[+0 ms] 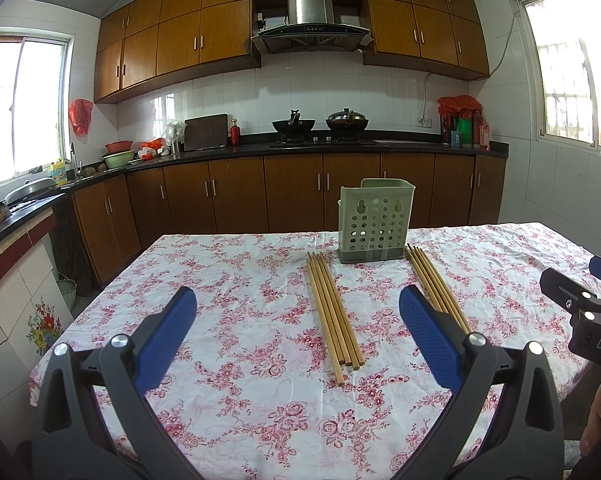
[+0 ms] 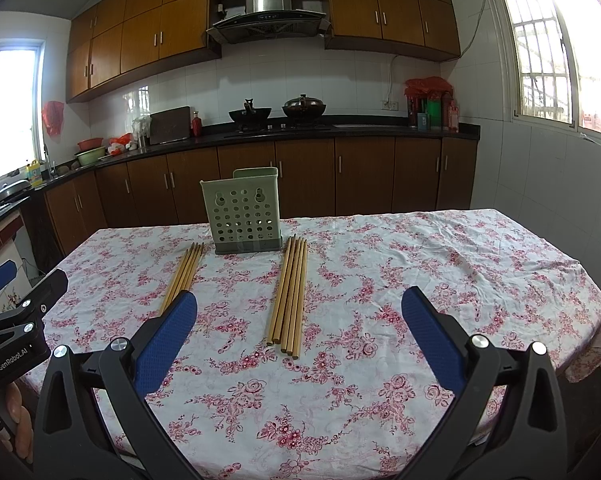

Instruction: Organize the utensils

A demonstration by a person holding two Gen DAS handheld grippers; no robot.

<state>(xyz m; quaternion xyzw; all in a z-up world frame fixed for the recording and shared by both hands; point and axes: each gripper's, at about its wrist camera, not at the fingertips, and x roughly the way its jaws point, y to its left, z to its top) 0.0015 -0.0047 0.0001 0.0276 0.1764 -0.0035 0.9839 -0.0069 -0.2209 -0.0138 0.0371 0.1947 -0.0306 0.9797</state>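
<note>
A pale green perforated utensil holder [image 1: 375,220] [image 2: 243,210] stands upright at the far middle of the table. Two bundles of several wooden chopsticks lie flat in front of it. The left bundle [image 1: 332,312] [image 2: 182,276] lies straight ahead of my left gripper [image 1: 298,300], which is open and holds nothing. The right bundle [image 1: 436,286] [image 2: 290,296] lies ahead of my right gripper [image 2: 300,304], also open and holding nothing. Its near end is hidden behind my left gripper's right finger [image 1: 430,336]. Both grippers hover above the table's near half.
The table carries a white cloth with red flowers [image 1: 240,280] [image 2: 440,264]. Kitchen cabinets and a dark counter with two woks [image 1: 320,124] run behind it. The other gripper shows at each view's outer edge, with a hand [image 2: 18,420] on it.
</note>
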